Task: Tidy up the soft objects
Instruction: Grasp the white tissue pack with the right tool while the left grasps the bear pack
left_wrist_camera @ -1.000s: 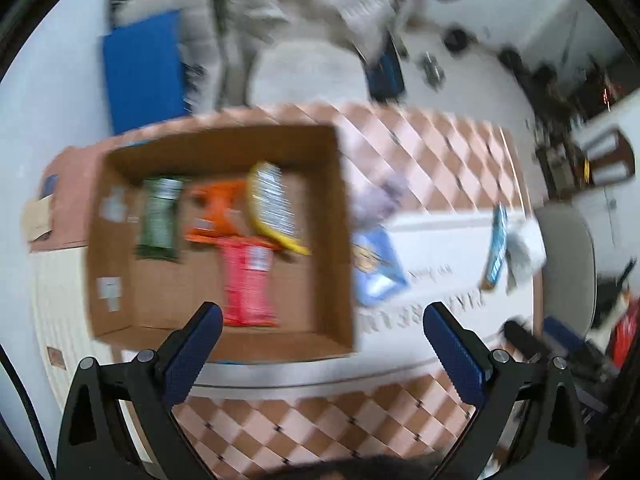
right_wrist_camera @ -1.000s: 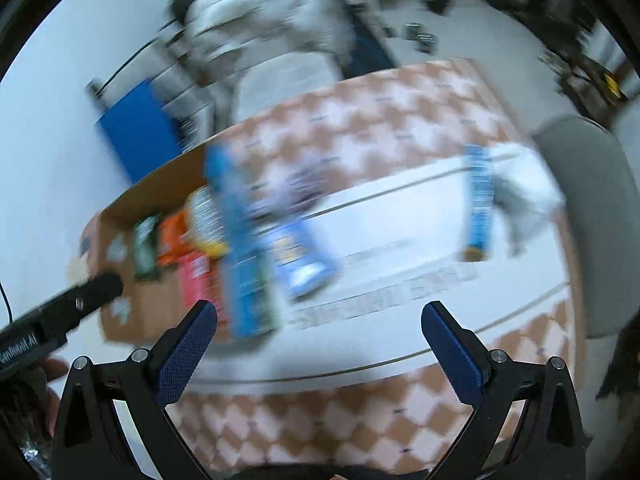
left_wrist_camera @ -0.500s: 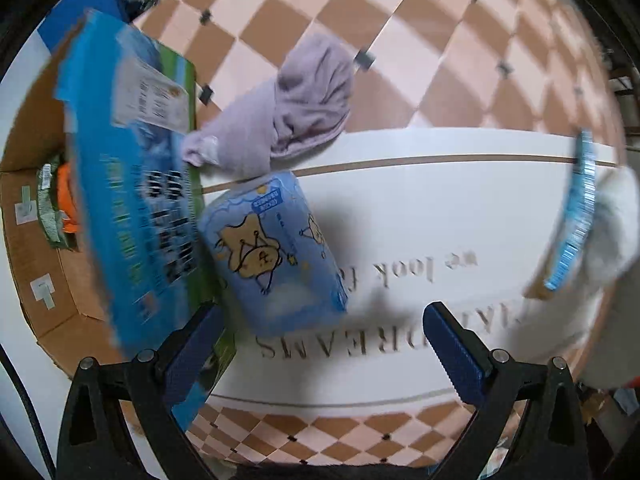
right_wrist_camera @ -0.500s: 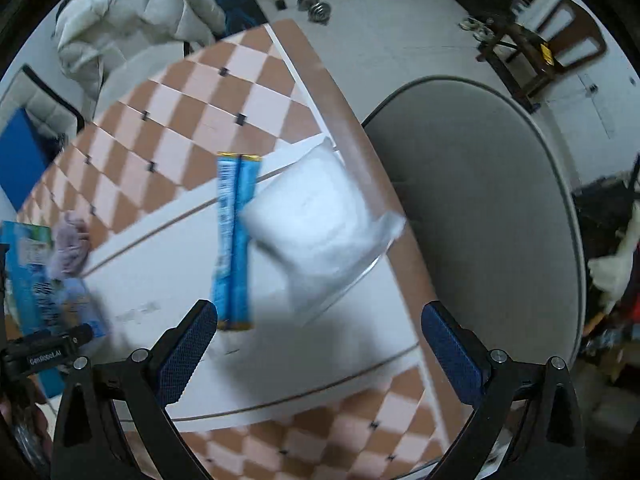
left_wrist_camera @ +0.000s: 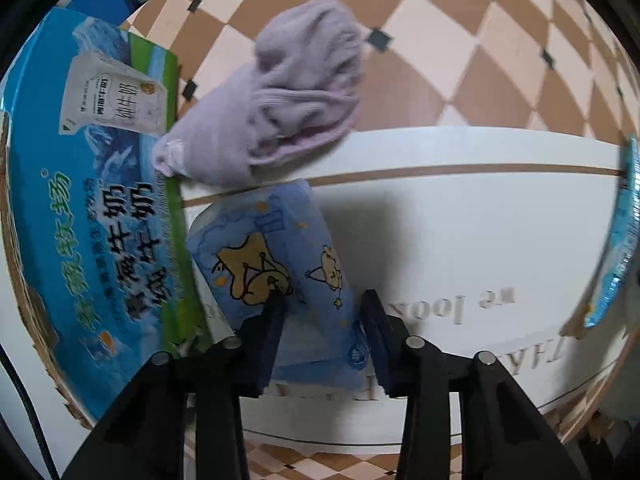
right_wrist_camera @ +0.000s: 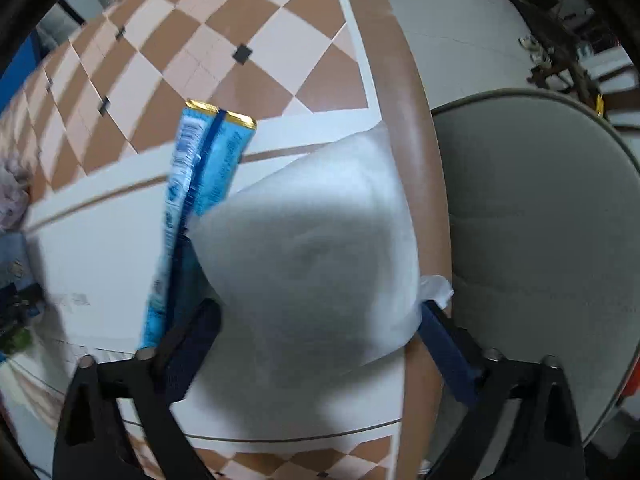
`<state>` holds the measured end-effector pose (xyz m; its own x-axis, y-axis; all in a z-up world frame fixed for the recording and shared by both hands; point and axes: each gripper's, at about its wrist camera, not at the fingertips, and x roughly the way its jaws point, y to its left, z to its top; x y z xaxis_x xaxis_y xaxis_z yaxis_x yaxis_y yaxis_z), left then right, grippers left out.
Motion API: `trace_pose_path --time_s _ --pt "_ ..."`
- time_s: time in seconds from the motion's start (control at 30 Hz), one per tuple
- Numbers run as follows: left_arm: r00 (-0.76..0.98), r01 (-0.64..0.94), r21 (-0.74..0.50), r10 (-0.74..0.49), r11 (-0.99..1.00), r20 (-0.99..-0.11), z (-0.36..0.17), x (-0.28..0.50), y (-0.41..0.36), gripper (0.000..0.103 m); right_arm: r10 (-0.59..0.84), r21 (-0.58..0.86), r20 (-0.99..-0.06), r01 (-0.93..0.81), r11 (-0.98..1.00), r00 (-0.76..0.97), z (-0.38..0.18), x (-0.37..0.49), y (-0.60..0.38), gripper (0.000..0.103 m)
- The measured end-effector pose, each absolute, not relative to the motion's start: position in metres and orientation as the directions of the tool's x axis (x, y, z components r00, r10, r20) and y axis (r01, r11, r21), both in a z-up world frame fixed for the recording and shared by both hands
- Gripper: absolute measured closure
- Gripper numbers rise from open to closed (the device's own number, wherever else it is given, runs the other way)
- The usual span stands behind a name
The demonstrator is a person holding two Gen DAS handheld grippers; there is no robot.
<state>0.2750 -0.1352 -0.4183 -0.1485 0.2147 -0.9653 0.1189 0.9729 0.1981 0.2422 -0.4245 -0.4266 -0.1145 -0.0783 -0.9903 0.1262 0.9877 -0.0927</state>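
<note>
A: Left gripper [left_wrist_camera: 322, 304] is clamped on the blue cartoon-print tissue pack [left_wrist_camera: 276, 284], which lies on the white mat [left_wrist_camera: 460, 216] just beside the blue milk carton box [left_wrist_camera: 80, 200]. The lilac cloth [left_wrist_camera: 288, 96] touches the pack's far end.

B: Right gripper [right_wrist_camera: 316, 340]: its jaws have just been closing around the white padded pack [right_wrist_camera: 316, 248]; the pads sit at its flanks, grip unclear. That pack overhangs the table's brown edge [right_wrist_camera: 416, 120], and a grey chair [right_wrist_camera: 528, 216] stands close by. The blue wrapper [right_wrist_camera: 200, 184] touches its left side.
</note>
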Motion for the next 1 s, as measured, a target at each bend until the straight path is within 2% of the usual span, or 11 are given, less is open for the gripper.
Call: trace_pose_path --time_s 0.13,0.27,0.33,0.4,0.47,0.53,0.6,0.83,1.0 --pt "-0.144 0.14 0.124 0.144 0.982 -0.979 -0.414 0.26 -0.161 0.068 -0.105 -0.116 -0.987 0.088 0.989 -0.124 -0.425 0.237 -0.422 0.026" --pt "-0.155 0.114 0.022 0.04 0.993 -0.987 -0.396 0.252 -0.17 0.063 -0.06 -0.072 -0.984 0.069 0.995 -0.169 -0.422 0.221 -0.421 0.027" --pt "-0.149 0.109 -0.022 -0.005 0.994 -0.989 -0.382 0.253 -0.17 0.05 -0.042 -0.054 -0.983 0.065 0.996 -0.179 -0.418 0.212 -0.418 0.028" --pt "-0.124 0.113 -0.038 -0.024 0.993 -0.992 -0.365 0.251 -0.165 0.043 -0.014 -0.028 -0.983 0.07 0.997 -0.185 -0.413 0.199 -0.416 0.028" --pt "-0.112 0.092 -0.05 -0.04 0.995 -0.993 -0.355 0.249 -0.156 0.03 0.003 -0.012 -0.983 0.08 0.997 -0.183 -0.41 0.191 -0.414 0.028" --pt "-0.11 0.056 -0.054 -0.048 0.997 -0.993 -0.353 0.249 -0.143 0.025 0.008 -0.007 -0.985 0.087 0.996 -0.175 -0.408 0.182 -0.411 0.027" --pt "-0.131 0.014 -0.06 -0.057 0.998 -0.99 -0.359 0.253 -0.133 0.025 0.018 0.001 -0.985 0.101 0.995 -0.169 -0.409 0.181 -0.412 0.026" --pt "-0.225 -0.064 -0.049 -0.062 0.997 -0.972 -0.392 0.276 -0.099 0.025 0.048 0.015 -0.984 0.182 0.983 -0.175 -0.421 0.175 -0.447 0.007" --pt "-0.297 -0.06 -0.02 -0.037 0.998 -0.954 -0.422 0.278 -0.094 0.025 0.055 0.022 -0.984 0.19 0.981 -0.169 -0.415 0.18 -0.458 0.004"
